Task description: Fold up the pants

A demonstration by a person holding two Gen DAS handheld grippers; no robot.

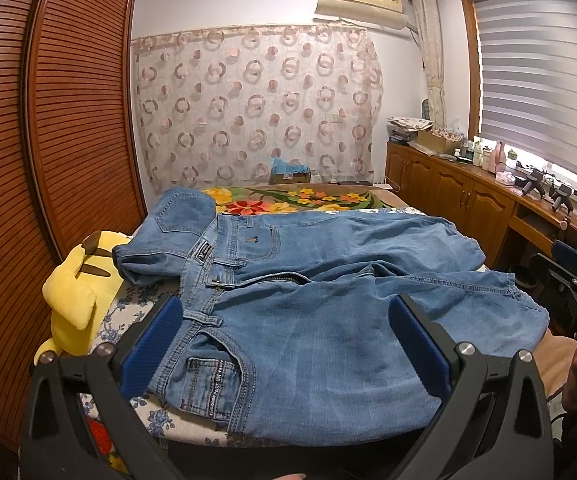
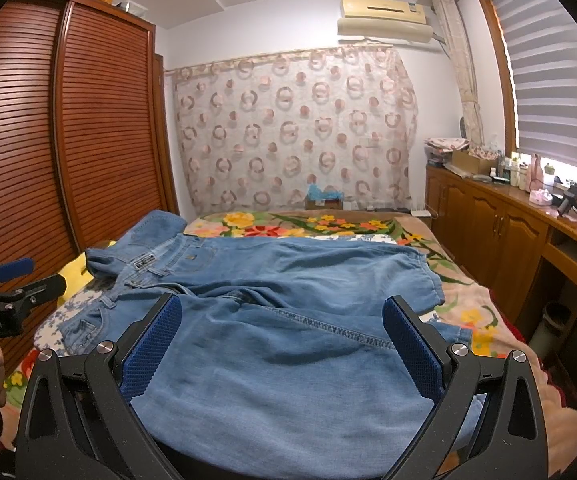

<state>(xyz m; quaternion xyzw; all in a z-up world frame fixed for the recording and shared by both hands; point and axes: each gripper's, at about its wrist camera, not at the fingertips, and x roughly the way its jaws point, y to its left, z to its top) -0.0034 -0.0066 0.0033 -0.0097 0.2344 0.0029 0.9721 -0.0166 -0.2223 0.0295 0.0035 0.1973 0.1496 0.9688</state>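
Observation:
Light blue jeans [image 1: 312, 320] lie spread across the bed, waistband to the left and legs running right; the right wrist view shows the jeans [image 2: 288, 332] from the leg end. My left gripper [image 1: 284, 344] is open above the near hip pocket, its blue pads [image 1: 152, 344] wide apart with only denim below. My right gripper [image 2: 284, 344] is open over the near leg, pads [image 2: 412, 352] spread, nothing held. Each gripper shows at the edge of the other's view: the right gripper [image 1: 576, 280] and the left gripper [image 2: 8, 280].
A second denim piece [image 1: 168, 236] lies folded beside the waistband, next to a yellow plush toy [image 1: 76, 292]. The bed has a floral cover [image 2: 328, 224]. A slatted wooden wardrobe [image 1: 48, 120] stands left, a cluttered wooden cabinet [image 1: 468, 196] right under the window.

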